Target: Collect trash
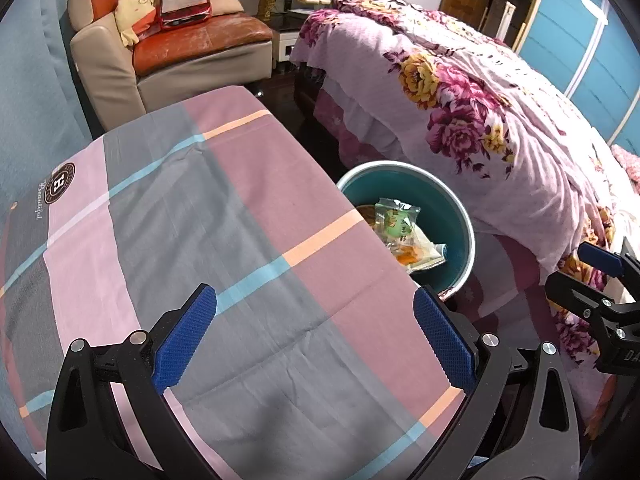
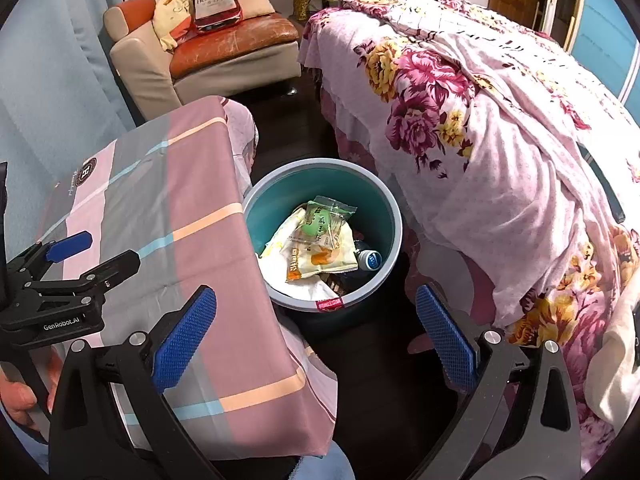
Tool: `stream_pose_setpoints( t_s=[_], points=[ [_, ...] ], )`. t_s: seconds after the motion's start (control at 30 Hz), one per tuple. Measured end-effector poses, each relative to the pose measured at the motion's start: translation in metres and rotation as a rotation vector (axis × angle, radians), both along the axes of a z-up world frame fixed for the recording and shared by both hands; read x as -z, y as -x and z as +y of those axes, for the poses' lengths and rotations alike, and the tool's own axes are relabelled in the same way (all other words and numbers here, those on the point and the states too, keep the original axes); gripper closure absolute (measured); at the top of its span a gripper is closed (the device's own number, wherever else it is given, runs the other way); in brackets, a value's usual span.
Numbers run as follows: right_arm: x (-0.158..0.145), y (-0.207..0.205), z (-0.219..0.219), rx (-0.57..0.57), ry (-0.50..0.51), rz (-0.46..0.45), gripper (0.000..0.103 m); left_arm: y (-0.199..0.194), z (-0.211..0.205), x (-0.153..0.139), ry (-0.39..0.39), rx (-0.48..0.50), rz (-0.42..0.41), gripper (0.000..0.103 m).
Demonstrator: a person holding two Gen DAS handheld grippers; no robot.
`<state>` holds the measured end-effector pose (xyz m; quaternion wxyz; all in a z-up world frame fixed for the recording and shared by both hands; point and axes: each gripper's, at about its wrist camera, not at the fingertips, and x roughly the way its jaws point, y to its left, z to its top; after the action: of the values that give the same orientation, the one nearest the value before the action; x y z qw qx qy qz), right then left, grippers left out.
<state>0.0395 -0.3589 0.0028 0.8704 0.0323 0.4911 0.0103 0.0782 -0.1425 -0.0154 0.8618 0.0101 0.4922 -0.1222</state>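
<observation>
A teal trash bin (image 2: 394,216) stands on the dark floor between the table and the bed; it also shows in the left wrist view (image 1: 460,216). Inside lie snack wrappers (image 2: 320,240), also seen in the left wrist view (image 1: 400,232), and a bottle with a blue cap (image 2: 369,259). My left gripper (image 1: 316,340) is open and empty above the checked tablecloth (image 1: 240,240); it appears in the right wrist view (image 2: 94,250). My right gripper (image 2: 316,336) is open and empty above the floor, near the bin; it shows in the left wrist view (image 1: 592,276).
A bed with a floral pink cover (image 2: 500,140) fills the right side. A small sofa (image 2: 224,52) with cushions and a Hennessy-bottle pillow (image 2: 214,0) stands at the back. A blue curtain (image 1: 28,100) hangs on the left. A narrow strip of dark floor (image 2: 376,380) runs between table and bed.
</observation>
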Motion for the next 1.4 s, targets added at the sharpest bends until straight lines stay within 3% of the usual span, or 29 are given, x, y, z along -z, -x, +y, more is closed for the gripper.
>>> stream_pose_setpoints(
  t_s=[0.4,1.4],
  points=[
    [0.011,-0.004,-0.005,0.02,-0.018,0.014,0.007,0.001,-0.007,0.004,0.001,0.033,-0.033,0.004],
    [0.024,-0.018,-0.009,0.038,-0.02,0.043,0.007,-0.004,-0.013,0.015,-0.023,0.046,-0.022,0.004]
  ],
)
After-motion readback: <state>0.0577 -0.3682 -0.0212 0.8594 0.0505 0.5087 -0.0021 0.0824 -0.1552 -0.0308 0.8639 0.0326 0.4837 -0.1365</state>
